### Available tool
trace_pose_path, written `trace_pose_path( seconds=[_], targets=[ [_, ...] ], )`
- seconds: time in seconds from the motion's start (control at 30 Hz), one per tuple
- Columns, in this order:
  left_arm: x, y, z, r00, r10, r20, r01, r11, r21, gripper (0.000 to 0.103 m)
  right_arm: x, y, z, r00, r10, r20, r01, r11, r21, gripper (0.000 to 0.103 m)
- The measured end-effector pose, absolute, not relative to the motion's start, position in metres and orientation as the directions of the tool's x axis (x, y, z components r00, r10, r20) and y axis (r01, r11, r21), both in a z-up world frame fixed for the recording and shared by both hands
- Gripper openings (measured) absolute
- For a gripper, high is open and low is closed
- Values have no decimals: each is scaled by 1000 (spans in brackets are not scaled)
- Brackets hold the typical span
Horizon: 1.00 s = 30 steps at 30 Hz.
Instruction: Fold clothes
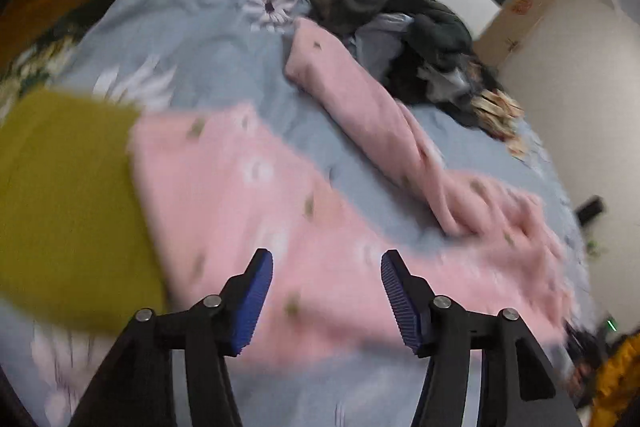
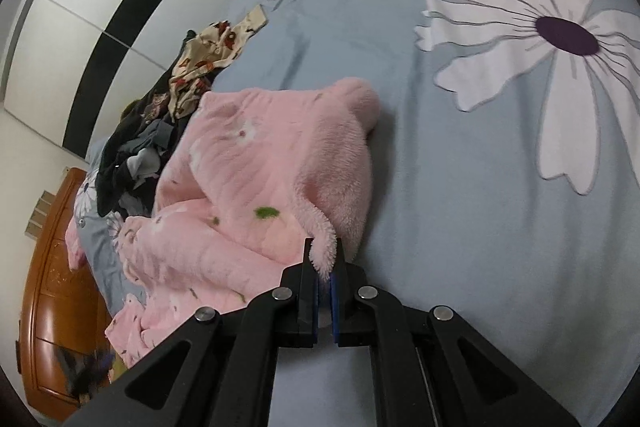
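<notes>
A pink fleece garment (image 1: 256, 195) with small leaf prints lies spread on the bed, one part stretched away to the upper right. My left gripper (image 1: 326, 263) is open and empty, just above its near part. In the right wrist view the same pink garment (image 2: 256, 167) lies bunched, and my right gripper (image 2: 325, 259) is shut on a fluffy edge of it. A folded yellow-green cloth (image 1: 60, 203) lies at the left beside the pink garment.
The bed has a grey-blue cover with white flowers (image 2: 500, 107). A heap of dark and patterned clothes (image 1: 404, 39) lies at its far side, also in the right wrist view (image 2: 160, 131). A white and black wardrobe (image 2: 80, 7) and a wooden bed frame (image 2: 52, 299) stand beyond.
</notes>
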State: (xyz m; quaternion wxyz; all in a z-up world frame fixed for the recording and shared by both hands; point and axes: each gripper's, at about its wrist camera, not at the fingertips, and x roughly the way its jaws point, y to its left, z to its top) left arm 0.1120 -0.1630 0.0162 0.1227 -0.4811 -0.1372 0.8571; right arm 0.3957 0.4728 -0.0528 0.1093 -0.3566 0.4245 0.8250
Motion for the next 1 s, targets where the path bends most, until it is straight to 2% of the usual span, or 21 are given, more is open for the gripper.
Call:
trace_pose_path(
  seconds=[0.1, 0.17, 0.33, 0.37, 0.4, 0.47, 0.5, 0.57, 0.63, 0.7, 0.8, 0.93, 1.0],
  targets=[
    [50, -137, -6, -444, 207, -871, 19, -970, -241, 61, 399, 473, -54, -719, -120, -684, -486, -617, 619, 5],
    [30, -130, -22, -397, 160, -904, 74, -976, -205, 61, 401, 475, -56, -725, -126, -677, -485, -606, 631, 5],
    [2, -119, -43, -347, 56, -936, 147, -983, -113, 58, 399, 478, -58, -727, -142, -672, -473, -607, 639, 5],
    [0, -120, -45, -345, 53, -937, 167, -979, -117, 49, 399, 478, -58, -727, -143, -671, -470, -609, 639, 5],
    [-2, -124, -47, -338, 76, -938, 185, -972, -145, 30, 399, 478, -58, -728, -144, -670, -467, -611, 639, 5],
    [-5, -130, -52, -323, 123, -938, 221, -954, -202, 13, 400, 478, -58, -731, -147, -666, -463, -611, 642, 5],
    [-5, -133, -52, -330, 133, -935, 229, -949, -216, 6, 401, 478, -58, -733, -148, -664, -461, -610, 645, 5],
    [-6, -136, -48, -352, 168, -921, 234, -937, -260, 5, 402, 479, -58, -736, -147, -660, -459, -608, 648, 5],
    [-5, -140, -30, -393, 231, -890, 210, -920, -331, 4, 403, 482, -54, -748, -140, -649, -457, -600, 656, 5],
    [-2, -146, 16, -486, 295, -823, 155, -897, -413, 4, 403, 487, -42, -773, -138, -620, -441, -586, 680, 5],
    [21, -164, 105, -638, 377, -671, 18, -864, -503, 4, 401, 491, -4, -816, -108, -568, -399, -606, 688, 4],
    [80, -207, 198, -764, 452, -460, -155, -821, -550, 4, 414, 486, 42, -874, -72, -480, -325, -647, 690, 4],
    [119, -231, 211, -785, 465, -409, -203, -817, -539, 4, 429, 482, 51, -888, -54, -457, -310, -664, 681, 4]
  ],
)
